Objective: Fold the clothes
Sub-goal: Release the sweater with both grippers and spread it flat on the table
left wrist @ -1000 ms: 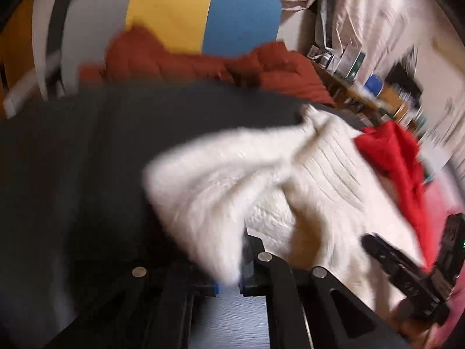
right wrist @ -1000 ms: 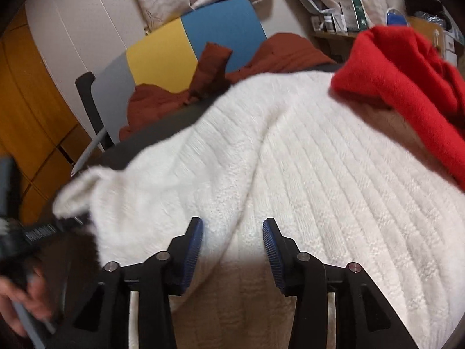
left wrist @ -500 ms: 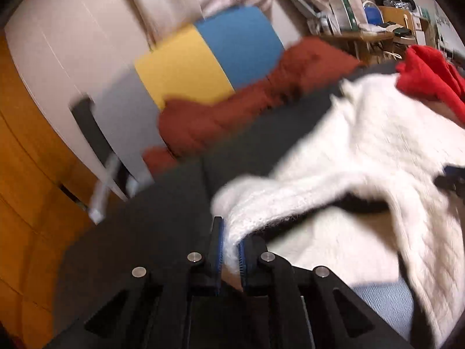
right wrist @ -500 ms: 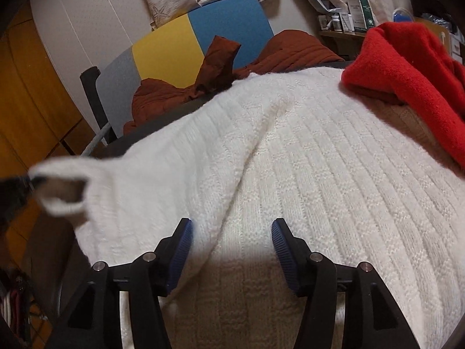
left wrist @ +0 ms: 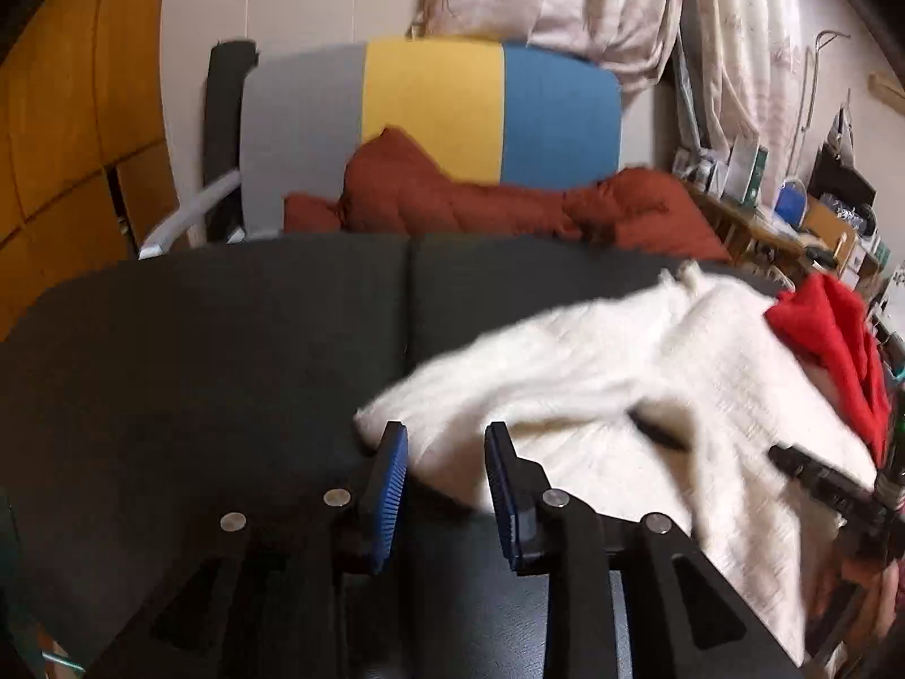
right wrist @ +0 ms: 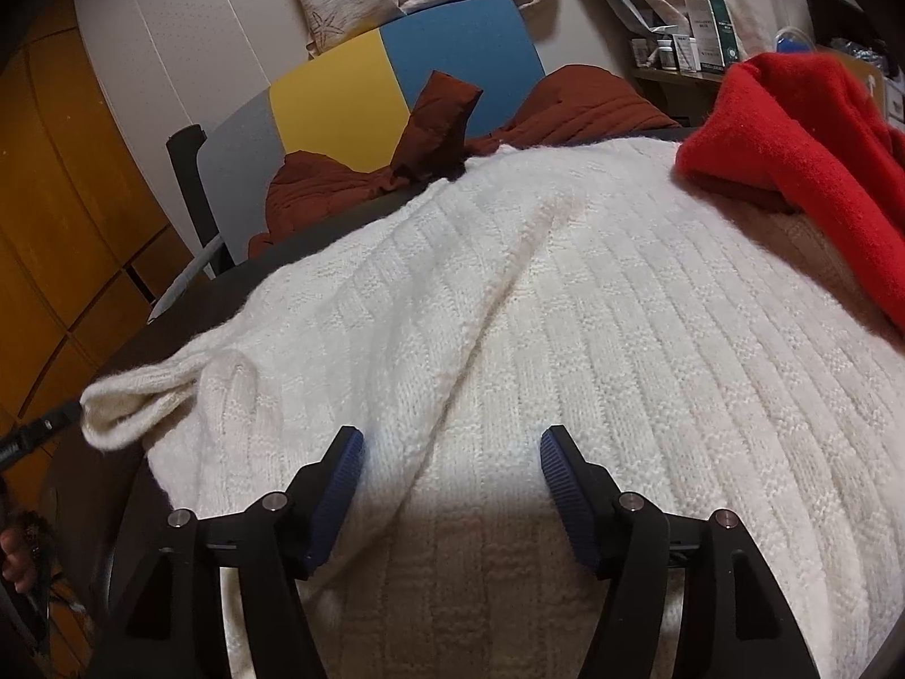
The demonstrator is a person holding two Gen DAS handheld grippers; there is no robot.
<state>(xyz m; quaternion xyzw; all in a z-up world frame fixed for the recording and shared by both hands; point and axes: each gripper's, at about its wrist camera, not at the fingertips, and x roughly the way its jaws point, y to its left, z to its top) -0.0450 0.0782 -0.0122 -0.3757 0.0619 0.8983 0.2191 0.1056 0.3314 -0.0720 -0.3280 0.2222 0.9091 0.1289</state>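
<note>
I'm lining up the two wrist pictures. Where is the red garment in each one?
Left wrist: the red garment lies at the right edge, halfway down, at the far end of the white sweater.
Right wrist: the red garment fills the upper right, beyond the sweater.
Shared landmark: the grey, yellow and blue chair back, top centre in both.

left gripper [left wrist: 444, 461]: black angular plastic frame; two fingers lined with ribbed blue pads [left wrist: 390, 501]; round silver screws along the arms; triangular cut-outs in the frame; right gripper [right wrist: 447, 467]: same black build, darker blue ribbed pads [right wrist: 565, 495], silver screws, triangular cut-outs; from the left wrist view its black body shows at right edge, blurred; fingertips [right wrist: 14, 557] of a hand at left edge, no sleeve visible
</note>
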